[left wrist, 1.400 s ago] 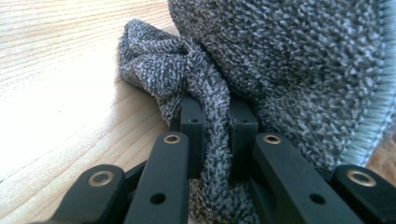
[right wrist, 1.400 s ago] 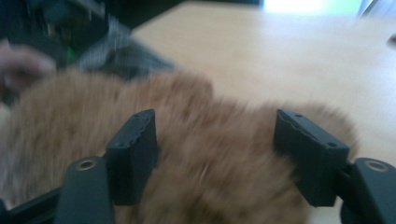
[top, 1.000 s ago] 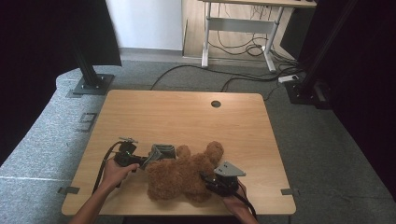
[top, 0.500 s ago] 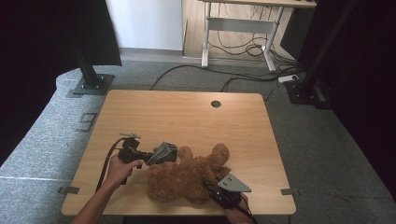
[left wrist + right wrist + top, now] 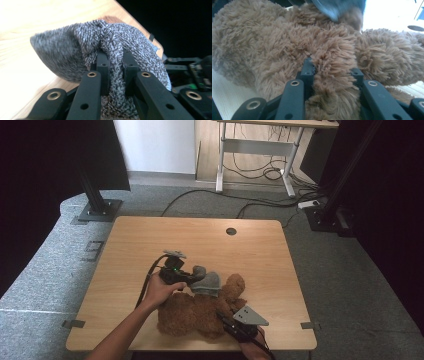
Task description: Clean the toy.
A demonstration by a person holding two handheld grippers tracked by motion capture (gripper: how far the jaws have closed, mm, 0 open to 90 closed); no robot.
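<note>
Grey knit is what I have in my left gripper (image 5: 113,62): its fingers (image 5: 102,67) are pressed tight on a gathered fold of the small hat (image 5: 100,47), and the fabric bulges out above and to either side of them. From the high view, the hat (image 5: 207,282) sits at the top of the teddy bear (image 5: 200,312), against its head, with my left gripper (image 5: 192,279) coming in from the left. I cannot tell from here whether the hat is actually over the head or only resting against it.

My right gripper (image 5: 333,68) has just been closing, and its fingers (image 5: 308,68) now pinch a thick tuft of the bear's brown plush (image 5: 287,45), which fills the space between them. In the high view that gripper (image 5: 239,327) is at the near edge of the wooden surface (image 5: 150,235), holding the bear's lower body. The bear lies on its side, toward the near right of the surface.

I judge the work to be mid-way: both grips are made, the bear is steadied and the hat is at the head. What is left, as I read it, is settling the hat fully onto the head, or drawing it clear, and then letting go of both.
</note>
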